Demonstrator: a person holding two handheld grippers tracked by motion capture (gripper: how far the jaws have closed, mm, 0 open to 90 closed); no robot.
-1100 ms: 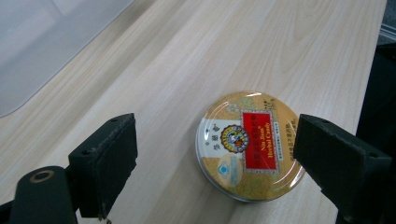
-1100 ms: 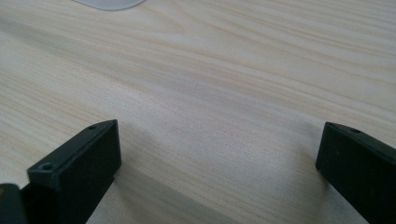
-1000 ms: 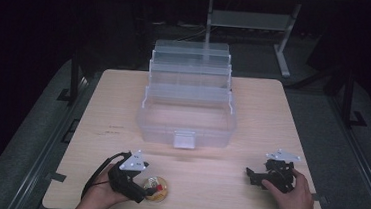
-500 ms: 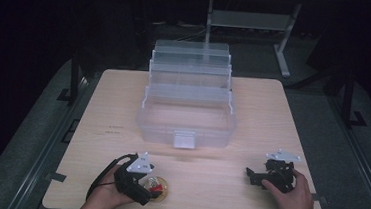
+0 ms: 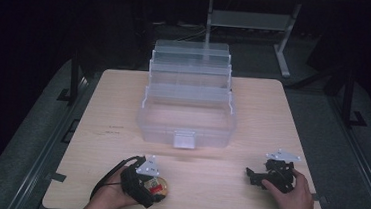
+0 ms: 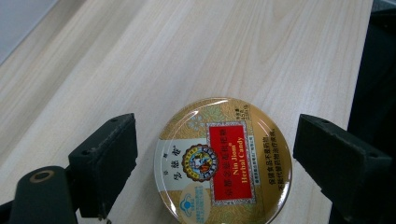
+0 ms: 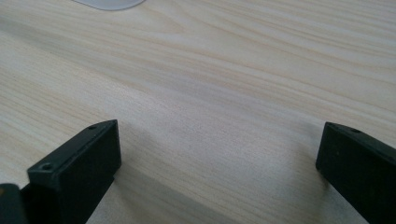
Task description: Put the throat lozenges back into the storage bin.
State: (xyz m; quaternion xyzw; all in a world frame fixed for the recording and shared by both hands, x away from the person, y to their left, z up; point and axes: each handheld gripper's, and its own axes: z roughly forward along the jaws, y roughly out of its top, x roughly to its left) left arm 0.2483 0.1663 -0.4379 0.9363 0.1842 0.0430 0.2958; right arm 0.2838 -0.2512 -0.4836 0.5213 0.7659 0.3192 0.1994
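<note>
A round gold candy tin with a red label lies flat on the wooden table near its front edge. My left gripper stands open around the tin, one jaw on each side with a gap to both; in the high view that gripper is at the front left, held by a hand. My right gripper is open low over bare wood, and the high view puts this gripper at the front right in the other hand.
A clear plastic tiered box stands open in the middle of the table, its latch toward me. The wooden table has bare wood to both sides of the box. Dark floor and a metal stand lie beyond the far edge.
The left gripper has shifted slightly to the right and nearer over the tin. The right gripper has stayed put.
</note>
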